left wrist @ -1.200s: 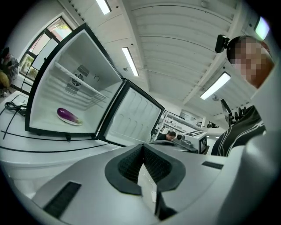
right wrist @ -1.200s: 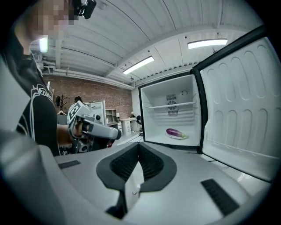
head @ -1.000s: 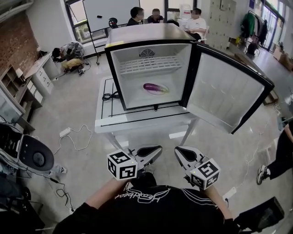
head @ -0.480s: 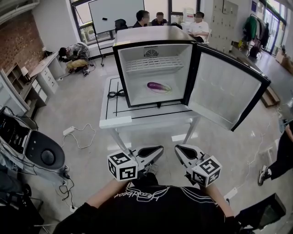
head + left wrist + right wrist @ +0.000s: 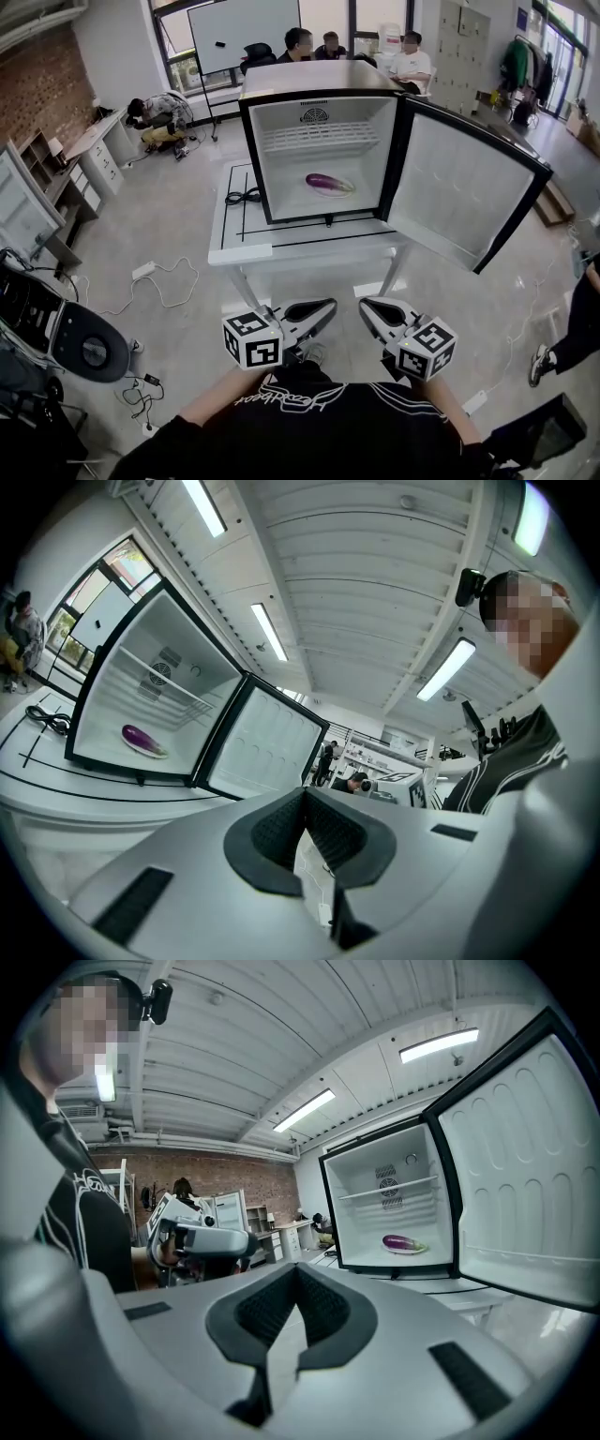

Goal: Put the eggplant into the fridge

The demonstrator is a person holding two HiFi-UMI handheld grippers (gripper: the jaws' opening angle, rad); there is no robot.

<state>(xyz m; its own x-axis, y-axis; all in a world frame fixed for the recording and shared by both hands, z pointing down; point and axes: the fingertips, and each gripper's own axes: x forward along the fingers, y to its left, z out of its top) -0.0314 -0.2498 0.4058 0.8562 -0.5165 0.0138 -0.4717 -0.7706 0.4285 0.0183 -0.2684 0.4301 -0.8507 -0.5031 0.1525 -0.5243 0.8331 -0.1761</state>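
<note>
A purple eggplant (image 5: 330, 183) lies on the floor of the small open fridge (image 5: 319, 84), which stands on a white table (image 5: 244, 248); the eggplant shows in the left gripper view (image 5: 142, 739) and the right gripper view (image 5: 400, 1242) too. The fridge door (image 5: 464, 187) hangs wide open to the right. Both grippers sit close to my chest, well short of the table. My left gripper (image 5: 330, 306) is shut and holds nothing. My right gripper (image 5: 364, 306) is shut and holds nothing as well.
Several people sit at a table behind the fridge (image 5: 328, 42). A whiteboard (image 5: 239, 33) stands at the back left. Cables (image 5: 155, 281) trail on the floor to the left, beside a round machine (image 5: 89, 352). A black cable (image 5: 242, 197) lies on the table.
The fridge and table have shifted slightly right and farther in the head view as my head moved. Both grippers stay shut near my chest; the eggplant has not moved.
</note>
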